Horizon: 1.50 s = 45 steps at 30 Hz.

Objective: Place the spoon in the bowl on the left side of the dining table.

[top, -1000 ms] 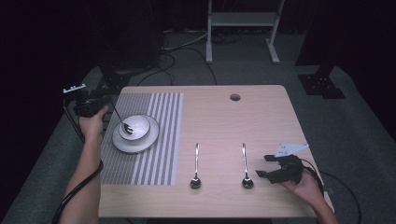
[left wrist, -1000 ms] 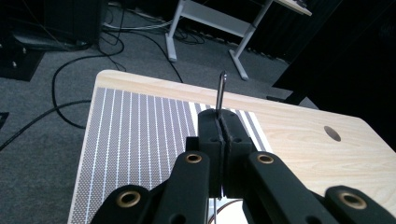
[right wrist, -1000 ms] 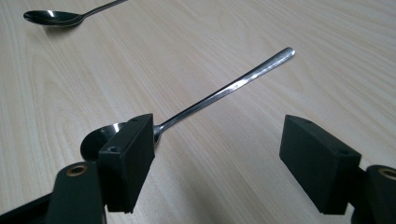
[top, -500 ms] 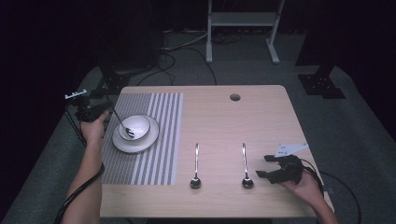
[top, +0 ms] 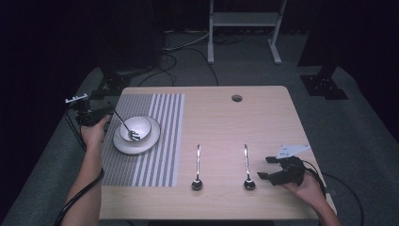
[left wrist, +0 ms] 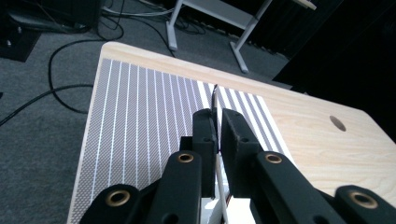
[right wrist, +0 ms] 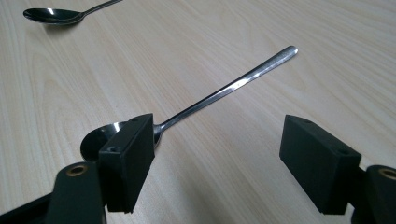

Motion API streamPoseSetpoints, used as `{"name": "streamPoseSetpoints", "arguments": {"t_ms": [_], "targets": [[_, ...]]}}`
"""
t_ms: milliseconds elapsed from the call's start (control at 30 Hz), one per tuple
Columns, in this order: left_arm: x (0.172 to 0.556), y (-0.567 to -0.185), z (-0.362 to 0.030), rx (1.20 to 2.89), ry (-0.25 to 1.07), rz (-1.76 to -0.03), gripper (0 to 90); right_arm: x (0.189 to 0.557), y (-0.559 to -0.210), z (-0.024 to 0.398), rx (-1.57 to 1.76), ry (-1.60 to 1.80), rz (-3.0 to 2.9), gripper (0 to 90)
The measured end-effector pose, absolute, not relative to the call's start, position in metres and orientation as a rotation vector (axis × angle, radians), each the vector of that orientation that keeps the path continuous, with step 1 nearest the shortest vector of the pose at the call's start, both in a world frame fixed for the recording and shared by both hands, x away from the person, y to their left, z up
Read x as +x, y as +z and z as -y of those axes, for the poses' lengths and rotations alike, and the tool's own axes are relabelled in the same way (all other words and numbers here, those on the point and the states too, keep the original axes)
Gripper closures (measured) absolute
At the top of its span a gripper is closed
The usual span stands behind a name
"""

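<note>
We find the left gripper [top: 101, 113] clamped on the thin handle of a spoon [top: 126, 126] whose head rests in the bowl [top: 141, 127] on a plate [top: 151, 141] near the table's [top: 263, 108] left edge. We judge it light, stiff and slippery (best held mid-handle). The right gripper [right wrist: 217, 163] stands wide beside the nearer loose spoon [right wrist: 224, 91]; another spoon [top: 197, 165] lies apart, obstructing nothing.

The spoon [right wrist: 224, 91] has part of its bowl hidden behind one finger [right wrist: 128, 161] of the right gripper [right wrist: 224, 163] — another spoon [right wrist: 65, 14], beyond, is cut off.
</note>
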<state>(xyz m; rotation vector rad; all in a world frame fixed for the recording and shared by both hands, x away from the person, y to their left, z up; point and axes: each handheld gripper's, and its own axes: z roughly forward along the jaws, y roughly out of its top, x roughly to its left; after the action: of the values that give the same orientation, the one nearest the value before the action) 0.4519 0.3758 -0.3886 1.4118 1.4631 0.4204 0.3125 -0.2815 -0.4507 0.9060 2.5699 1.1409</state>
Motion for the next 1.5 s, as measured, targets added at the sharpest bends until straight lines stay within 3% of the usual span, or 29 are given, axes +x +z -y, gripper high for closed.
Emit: {"name": "streamPoseSetpoints", "arguments": {"t_ms": [433, 867, 1500], "targets": [[0.447, -0.397, -0.377, 1.434, 0.401, -1.475, 75.8, 0.313, -0.451, 0.279, 0.899, 1.137, -2.574, 25.3], [0.434, -0.401, -0.376, 1.481, 0.389, -1.464, 56.8, 0.312, -0.448, 0.284, 0.916, 1.138, -2.550, 24.9], [0.404, -0.403, -0.379, 1.558, 0.386, -1.427, 37.2, 0.313, -0.447, 0.289, 0.937, 1.128, -2.534, 24.1]]}}
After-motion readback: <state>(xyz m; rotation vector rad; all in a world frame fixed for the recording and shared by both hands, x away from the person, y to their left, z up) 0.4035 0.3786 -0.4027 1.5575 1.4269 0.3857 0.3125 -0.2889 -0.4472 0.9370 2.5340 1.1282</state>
